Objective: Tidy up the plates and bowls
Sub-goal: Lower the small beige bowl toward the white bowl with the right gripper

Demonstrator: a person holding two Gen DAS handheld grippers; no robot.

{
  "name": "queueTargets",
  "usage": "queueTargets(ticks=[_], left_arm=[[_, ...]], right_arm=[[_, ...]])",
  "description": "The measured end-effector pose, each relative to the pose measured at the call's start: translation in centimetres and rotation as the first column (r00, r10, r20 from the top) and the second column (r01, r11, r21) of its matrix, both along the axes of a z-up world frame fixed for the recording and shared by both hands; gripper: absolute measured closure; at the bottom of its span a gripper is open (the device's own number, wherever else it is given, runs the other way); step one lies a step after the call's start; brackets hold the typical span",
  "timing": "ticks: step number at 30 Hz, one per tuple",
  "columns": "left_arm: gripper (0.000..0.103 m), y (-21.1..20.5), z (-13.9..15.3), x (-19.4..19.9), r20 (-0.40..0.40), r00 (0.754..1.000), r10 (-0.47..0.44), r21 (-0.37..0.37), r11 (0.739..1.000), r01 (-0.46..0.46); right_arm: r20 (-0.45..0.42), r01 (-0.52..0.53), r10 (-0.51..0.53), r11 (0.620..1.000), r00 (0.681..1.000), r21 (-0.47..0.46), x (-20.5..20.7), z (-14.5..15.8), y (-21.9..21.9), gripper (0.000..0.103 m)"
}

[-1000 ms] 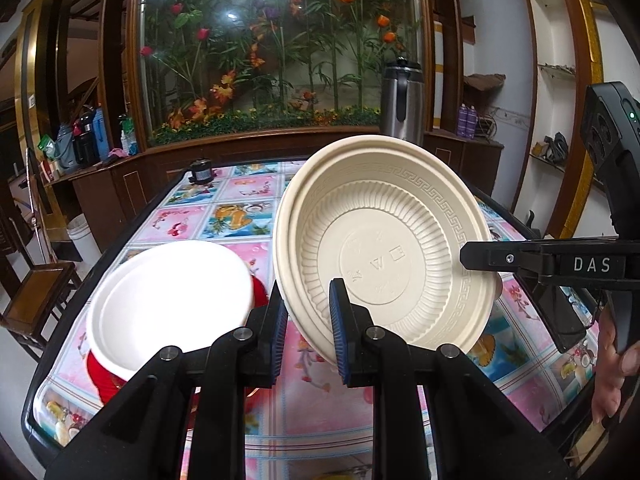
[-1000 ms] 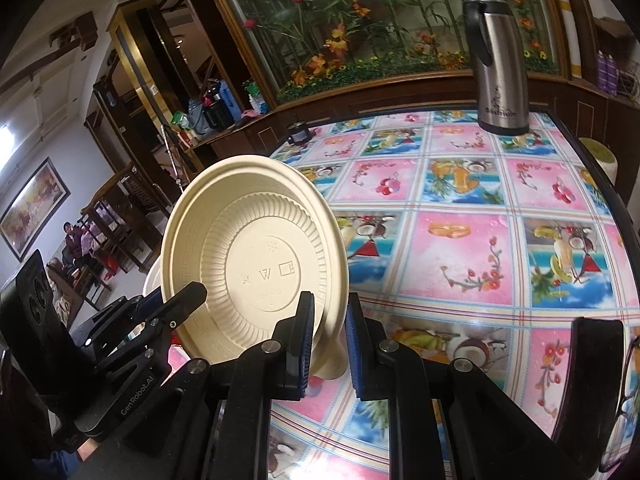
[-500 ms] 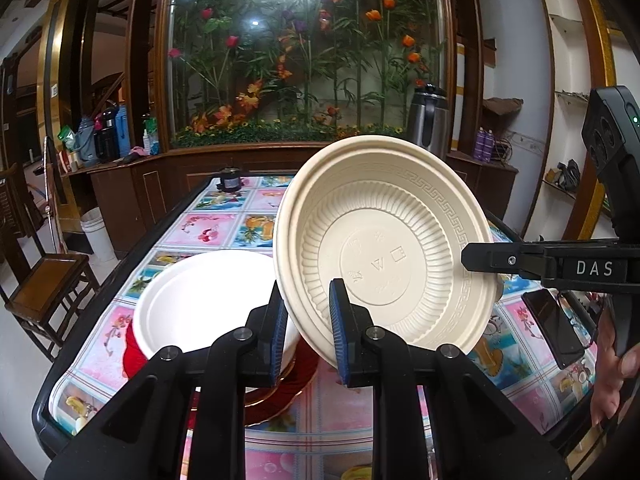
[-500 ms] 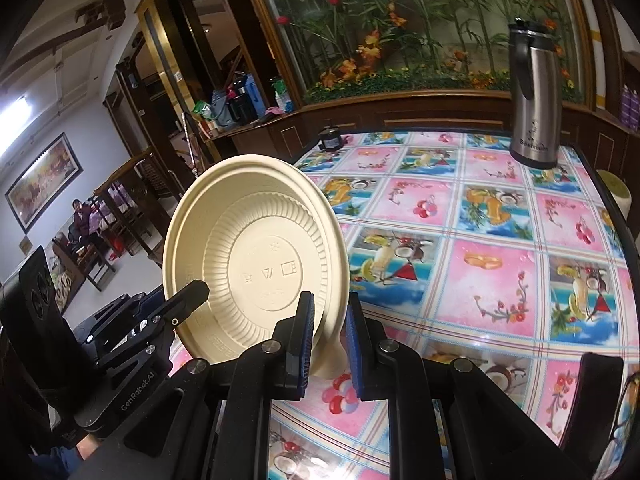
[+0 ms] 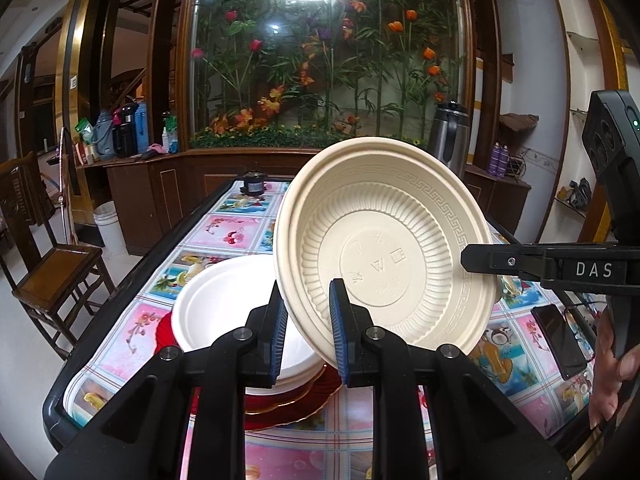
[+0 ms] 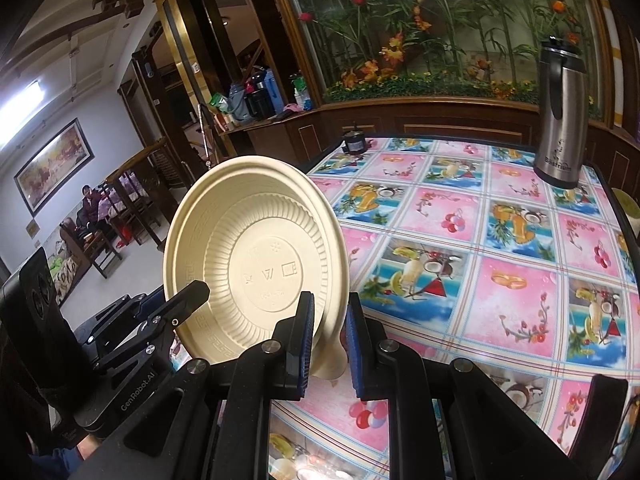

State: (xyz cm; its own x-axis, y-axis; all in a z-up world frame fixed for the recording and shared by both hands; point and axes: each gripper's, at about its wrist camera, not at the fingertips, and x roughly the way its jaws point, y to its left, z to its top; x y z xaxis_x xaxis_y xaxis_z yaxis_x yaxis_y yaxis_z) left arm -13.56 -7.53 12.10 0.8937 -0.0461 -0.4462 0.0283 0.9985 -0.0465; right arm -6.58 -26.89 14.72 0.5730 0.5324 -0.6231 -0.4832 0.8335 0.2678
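Observation:
A cream plastic bowl is held tilted on edge above the table, its underside facing the cameras. My left gripper is shut on its lower rim. My right gripper is shut on the opposite rim; its finger shows in the left wrist view. The bowl also shows in the right wrist view, with the left gripper's fingers at its left edge. Below the bowl, a white plate tops a stack on a red plate.
The table has a pink and blue patterned cloth. A steel thermos stands at its far end, with a small black jar further left. A phone lies at the right edge. A wooden chair stands left of the table.
Both grippers have pulled back and risen with the bowl still held between them. The plate stack now sits closer under the left gripper, and more of the red plate shows.

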Motion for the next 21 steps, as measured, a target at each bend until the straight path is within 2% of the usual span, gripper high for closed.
queueTargets(ticks=[8,21], left_arm=[[0.085,2.0,0.4,-0.3,0.015,0.999,0.037,-0.027,0.999,-0.036],[0.085,4.0,0.7,-0.3,0.018,0.997,0.071,-0.045,0.997,-0.07]], right_arm=[[0.018,-0.039,0.04,0.999,0.999,-0.019,0.0,0.9,2.1,0.088],[-0.014,-0.097,0.096,0.994,0.995,-0.042,0.9,1.3,4.8,0.088]])
